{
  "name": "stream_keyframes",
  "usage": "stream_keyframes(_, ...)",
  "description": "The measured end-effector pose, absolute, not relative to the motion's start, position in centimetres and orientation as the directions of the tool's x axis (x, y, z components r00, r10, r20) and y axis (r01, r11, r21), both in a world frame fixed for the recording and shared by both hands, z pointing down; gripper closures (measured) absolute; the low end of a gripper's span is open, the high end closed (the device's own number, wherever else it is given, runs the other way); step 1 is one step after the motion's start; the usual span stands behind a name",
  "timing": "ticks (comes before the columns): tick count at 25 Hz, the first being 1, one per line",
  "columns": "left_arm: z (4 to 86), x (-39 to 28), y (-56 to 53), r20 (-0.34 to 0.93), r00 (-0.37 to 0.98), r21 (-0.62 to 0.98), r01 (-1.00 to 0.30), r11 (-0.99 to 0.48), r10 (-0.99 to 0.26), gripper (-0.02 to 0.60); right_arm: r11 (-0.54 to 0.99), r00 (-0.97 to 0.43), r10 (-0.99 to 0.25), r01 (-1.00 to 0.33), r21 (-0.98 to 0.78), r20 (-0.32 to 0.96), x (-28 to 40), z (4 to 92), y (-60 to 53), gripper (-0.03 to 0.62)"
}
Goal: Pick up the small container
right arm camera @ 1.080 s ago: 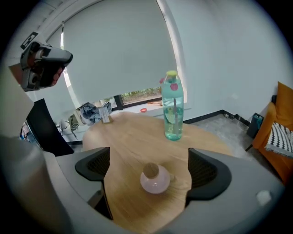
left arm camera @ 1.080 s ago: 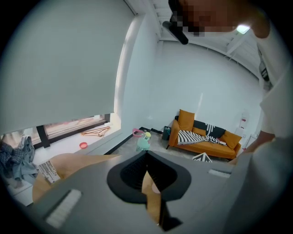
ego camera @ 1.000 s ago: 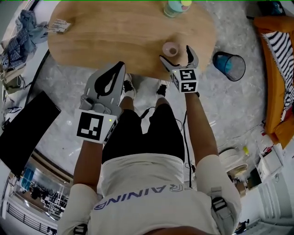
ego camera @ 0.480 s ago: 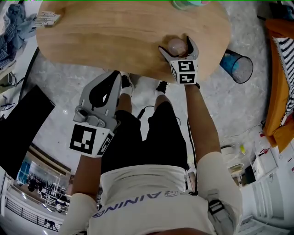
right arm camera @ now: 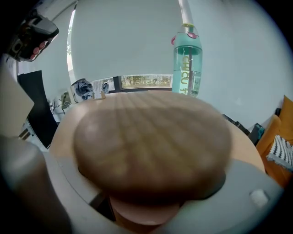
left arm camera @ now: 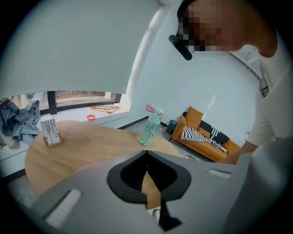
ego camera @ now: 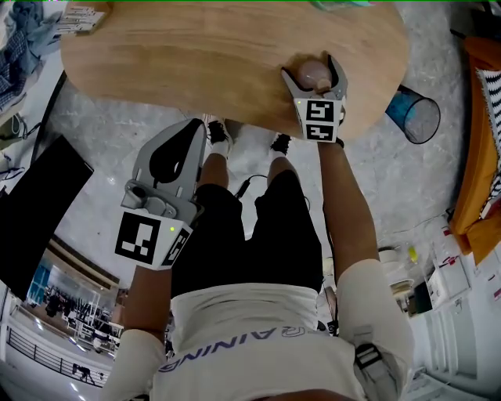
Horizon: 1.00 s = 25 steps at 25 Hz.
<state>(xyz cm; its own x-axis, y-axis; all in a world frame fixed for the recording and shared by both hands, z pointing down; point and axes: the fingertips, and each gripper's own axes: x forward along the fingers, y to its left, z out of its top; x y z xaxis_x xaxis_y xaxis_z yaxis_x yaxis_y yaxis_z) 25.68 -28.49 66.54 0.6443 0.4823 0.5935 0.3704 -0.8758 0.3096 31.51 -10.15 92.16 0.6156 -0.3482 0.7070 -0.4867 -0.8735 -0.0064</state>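
Observation:
The small container (ego camera: 315, 72), pink with a round wood-toned lid, stands near the front edge of the oval wooden table (ego camera: 196, 55). My right gripper (ego camera: 311, 66) reaches around it, one jaw on each side, and the jaws are closing. In the right gripper view the container (right arm camera: 151, 146) fills the picture, its lid above the jaws and thin dark gaps beside its pink body. My left gripper (ego camera: 196, 129) hangs off the table over the person's legs, shut with nothing in it (left arm camera: 146, 153).
A teal water bottle (right arm camera: 187, 64) stands at the table's far side. A small printed box (ego camera: 78, 17) lies at the table's far left. A blue bin (ego camera: 419, 117) is on the floor to the right, an orange sofa (ego camera: 485, 141) beyond it, a black panel (ego camera: 31, 204) at left.
My right gripper has moved forward over the table edge until the container sits between its jaws, which have narrowed a little. The left gripper has hardly moved.

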Motion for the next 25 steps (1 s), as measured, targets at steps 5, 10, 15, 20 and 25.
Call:
stream_keyframes(5,66.9,25.0,-28.0,0.596,0.633,0.328,0.369,-0.870,0.493,0.580,-0.869,0.607,-0.360,-0.494,-0.018,0.709,31.2,92.0,-10.2,0.163)
stream_keyframes(10,66.3,25.0,-27.9,0.585,0.638,0.335,0.372,-0.866,0.501,0.580,-0.871,0.607,-0.367,-0.490,-0.032,0.705,31.2,91.7,-10.2,0.163)
stream_keyframes(15,65.3,25.1,-28.2,0.575,0.647,0.327,0.380,-0.865,0.501,0.580,-0.870,0.638,-0.388,-0.491,-0.037,0.665,31.3,88.1,-10.6,0.163)
stream_keyframes(20,62.2,25.7,-28.2,0.530,0.670,0.333,0.400,-0.854,0.520,0.580,-0.866,0.677,-0.420,-0.499,-0.043,0.604,31.4,80.7,-11.3,0.163)
stream_keyframes(25,57.8,25.4,-27.9,0.485,0.692,0.325,0.424,-0.845,0.534,0.580,-0.859,0.695,-0.449,-0.509,-0.056,0.562,30.7,71.5,-11.8,0.163)
